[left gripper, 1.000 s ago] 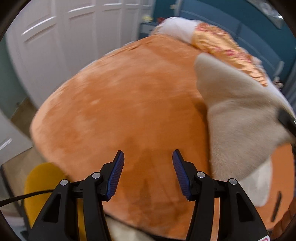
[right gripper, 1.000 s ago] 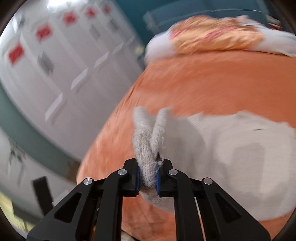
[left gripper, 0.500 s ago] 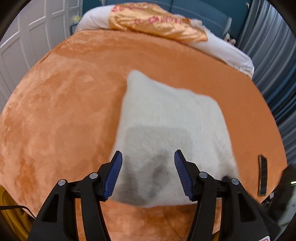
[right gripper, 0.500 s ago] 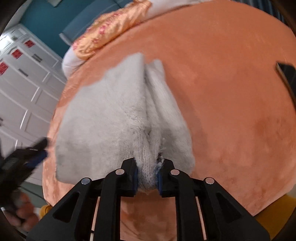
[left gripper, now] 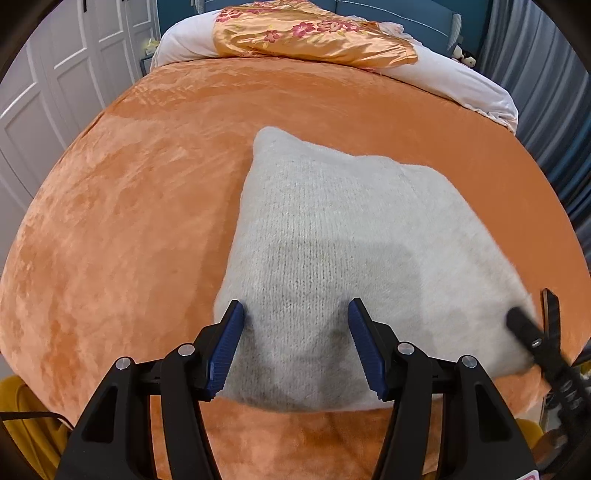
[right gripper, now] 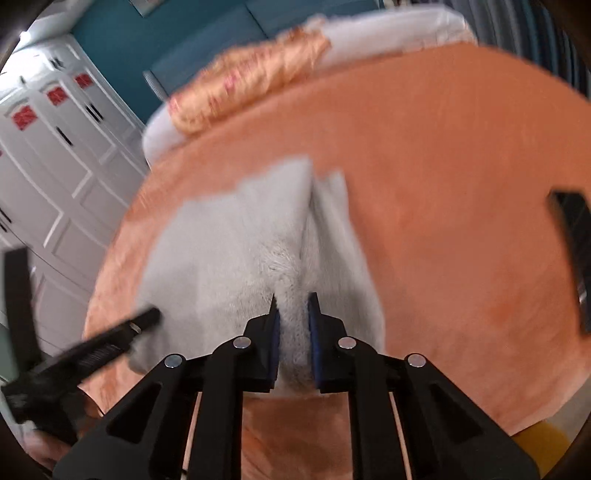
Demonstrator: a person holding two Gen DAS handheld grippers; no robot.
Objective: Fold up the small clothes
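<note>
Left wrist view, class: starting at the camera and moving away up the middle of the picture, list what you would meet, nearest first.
Open jaws of the left gripper → grey knitted garment → orange bedspread → floral orange cloth on the white bedding → blue headboard.

sweater (left gripper: 354,236): fuzzy matt knit | bedspread (left gripper: 147,206): plush velvety | pillowcase (left gripper: 314,37): glossy satin
</note>
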